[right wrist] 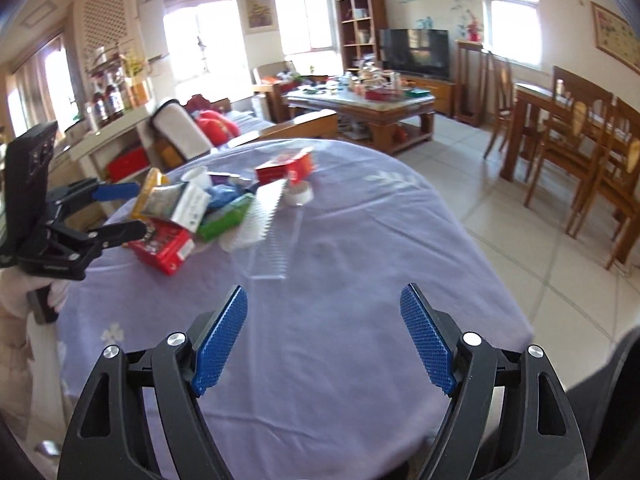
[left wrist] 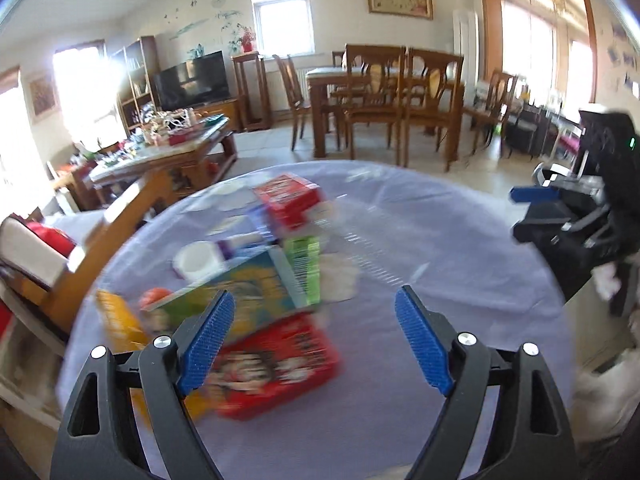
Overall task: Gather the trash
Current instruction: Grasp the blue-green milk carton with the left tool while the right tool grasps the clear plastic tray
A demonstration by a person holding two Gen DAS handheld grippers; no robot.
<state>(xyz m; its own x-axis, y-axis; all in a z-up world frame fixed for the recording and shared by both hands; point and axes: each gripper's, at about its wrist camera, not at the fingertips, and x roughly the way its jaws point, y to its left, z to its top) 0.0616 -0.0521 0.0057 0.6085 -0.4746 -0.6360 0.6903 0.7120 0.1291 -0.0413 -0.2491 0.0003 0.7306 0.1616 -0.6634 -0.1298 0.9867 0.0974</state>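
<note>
A heap of trash lies on the round table under a lavender cloth (left wrist: 432, 264) (right wrist: 352, 248). In the heap are a red carton (left wrist: 276, 364) (right wrist: 164, 246), a green box (left wrist: 306, 268) (right wrist: 226, 216), a colourful box (left wrist: 240, 292), a second red box (left wrist: 290, 198) (right wrist: 286, 168), a white cup (left wrist: 196, 258) and a clear ribbed plastic tray (right wrist: 268, 220). My left gripper (left wrist: 315, 292) (right wrist: 142, 208) is open just above the near side of the heap, nothing between its blue pads. My right gripper (right wrist: 324, 290) (left wrist: 524, 212) is open over bare cloth, to the right of the heap.
A wooden dining table with chairs (left wrist: 384, 92) (right wrist: 580, 132) stands beyond on the tiled floor. A cluttered coffee table (right wrist: 360, 108) (left wrist: 168, 148), a sofa with red cushions (right wrist: 212, 124) and a TV (right wrist: 414, 52) lie behind the heap. A white-gloved hand (right wrist: 12, 288) holds the left gripper.
</note>
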